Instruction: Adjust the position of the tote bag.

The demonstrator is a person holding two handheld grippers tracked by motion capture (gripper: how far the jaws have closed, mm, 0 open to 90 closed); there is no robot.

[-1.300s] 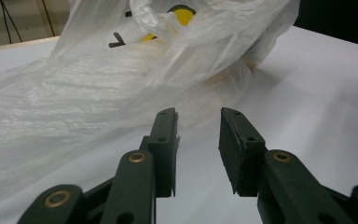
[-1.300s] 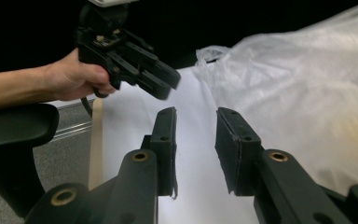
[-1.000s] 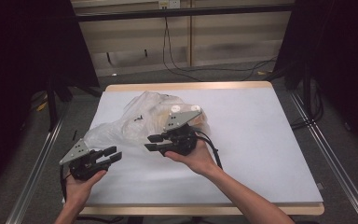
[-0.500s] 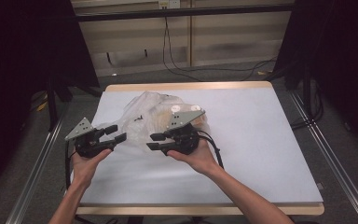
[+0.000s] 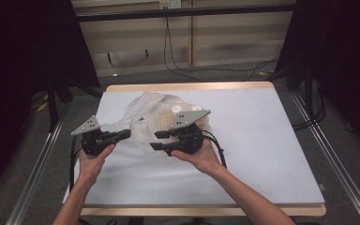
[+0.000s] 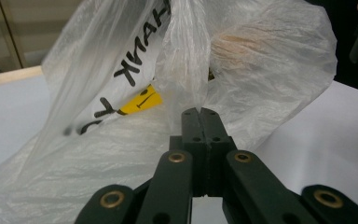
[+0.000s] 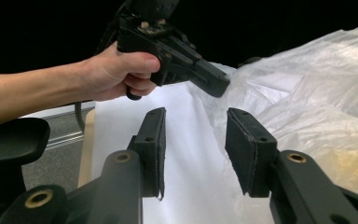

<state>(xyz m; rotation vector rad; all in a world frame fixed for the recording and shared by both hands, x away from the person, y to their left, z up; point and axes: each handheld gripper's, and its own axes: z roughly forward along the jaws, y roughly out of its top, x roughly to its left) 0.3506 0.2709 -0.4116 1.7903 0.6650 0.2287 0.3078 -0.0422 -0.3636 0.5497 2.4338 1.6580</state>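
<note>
While pinched by the left claw (image 6: 199,113), a thin plastic bag (image 6: 261,70) with pale contents.

bag print (image 6: 121,84): partly creased, unreadable; bag contents (image 6: 235,44): blurred behind film; bag (image 6: 261,93): cropped at top

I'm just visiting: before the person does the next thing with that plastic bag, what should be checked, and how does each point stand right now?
1. Left gripper clamped on a fold of the plastic bag: ok; its jaws have just closed.
2. Right gripper free to take its own hold: ok; jaws apart, nothing between them.
3. Bag resting on the table: ok.
4. What the bag contains: cannot tell.
5. Grippers apart from each other: ok.
</note>
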